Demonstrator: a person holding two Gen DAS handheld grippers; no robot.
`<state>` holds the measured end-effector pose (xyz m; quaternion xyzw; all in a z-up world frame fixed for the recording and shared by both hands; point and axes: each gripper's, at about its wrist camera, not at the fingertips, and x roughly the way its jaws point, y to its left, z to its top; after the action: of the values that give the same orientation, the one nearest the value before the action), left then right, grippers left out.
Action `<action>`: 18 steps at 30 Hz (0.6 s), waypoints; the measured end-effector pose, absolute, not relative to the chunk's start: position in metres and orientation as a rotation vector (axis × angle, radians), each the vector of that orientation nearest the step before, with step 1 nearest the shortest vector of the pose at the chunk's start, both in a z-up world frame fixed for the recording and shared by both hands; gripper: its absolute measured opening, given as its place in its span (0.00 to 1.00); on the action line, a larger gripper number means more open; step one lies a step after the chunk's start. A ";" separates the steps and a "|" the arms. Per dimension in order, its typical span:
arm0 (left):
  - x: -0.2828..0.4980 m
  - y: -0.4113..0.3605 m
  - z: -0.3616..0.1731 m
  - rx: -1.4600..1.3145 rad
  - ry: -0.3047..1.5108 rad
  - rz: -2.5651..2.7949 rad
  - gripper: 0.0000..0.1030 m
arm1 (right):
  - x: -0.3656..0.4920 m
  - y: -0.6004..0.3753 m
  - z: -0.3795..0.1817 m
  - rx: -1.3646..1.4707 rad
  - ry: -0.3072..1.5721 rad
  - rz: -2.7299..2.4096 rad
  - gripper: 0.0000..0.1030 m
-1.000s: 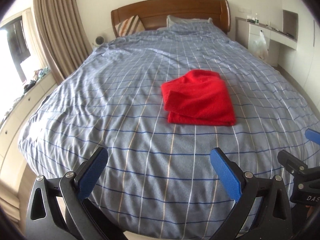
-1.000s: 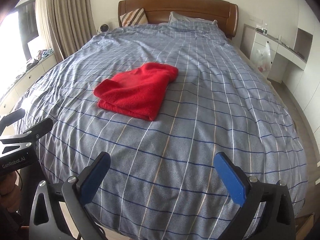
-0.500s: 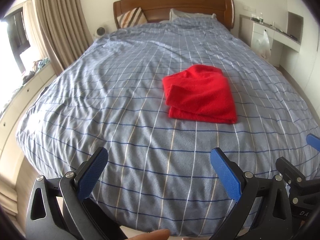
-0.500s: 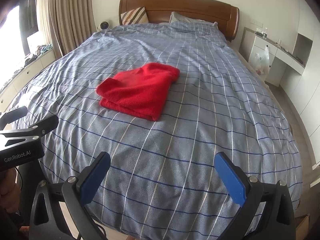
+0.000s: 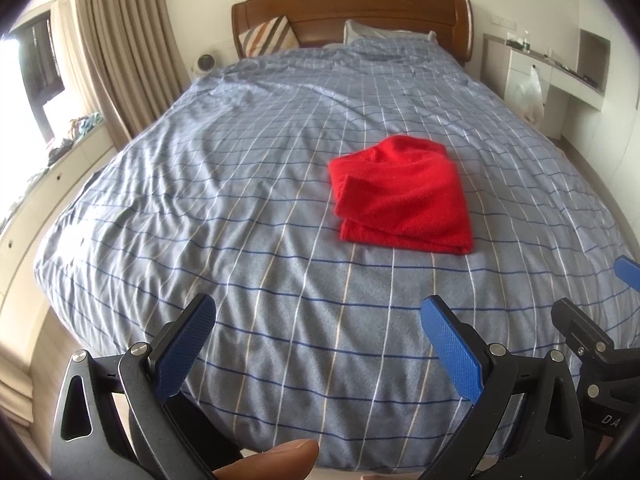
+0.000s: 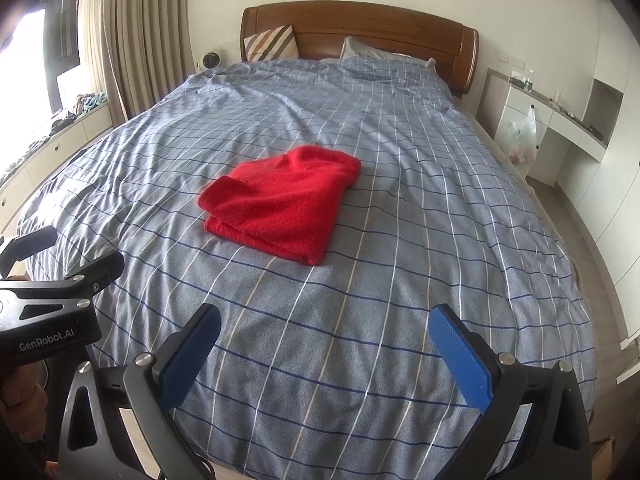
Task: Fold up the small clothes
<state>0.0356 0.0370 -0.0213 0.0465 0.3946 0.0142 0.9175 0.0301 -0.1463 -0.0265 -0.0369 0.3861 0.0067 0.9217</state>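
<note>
At the foot of the bed (image 5: 240, 200), the left tool (image 5: 320, 340) hangs with fingers apart, empty. Mid-bed lies the red garment (image 5: 404, 196), already folded into a layered rectangle. The right tool (image 6: 324, 344) is equally spread; the fold looks finished.

The red garment (image 5: 404, 192) lies folded on the blue checked bedspread (image 5: 240, 184), a thick fleecy piece stacked in several layers. It sits flat, roughly rectangular, with a rounded hump at its far end toward the wooden headboard (image 5: 348, 8). The layered edges show at the near end, neat and aligned. From the right wrist view it (image 6: 280, 204) rests about mid-bedspread, angled slightly
</note>
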 end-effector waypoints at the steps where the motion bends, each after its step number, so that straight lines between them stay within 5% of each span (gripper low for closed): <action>1: 0.035 0.037 -0.020 0.091 0.813 0.028 1.00 | 0.030 -0.146 -0.025 -0.075 0.791 0.014 0.99; 18: 0.033 0.038 -0.007 0.072 0.800 0.054 1.00 | 0.038 -0.137 -0.019 -0.093 0.806 0.029 0.99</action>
<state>0.0327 0.0379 -0.0070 0.0349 0.3894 0.0262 0.9200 0.0382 -0.1373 -0.0193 -0.0454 0.3919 0.0142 0.9188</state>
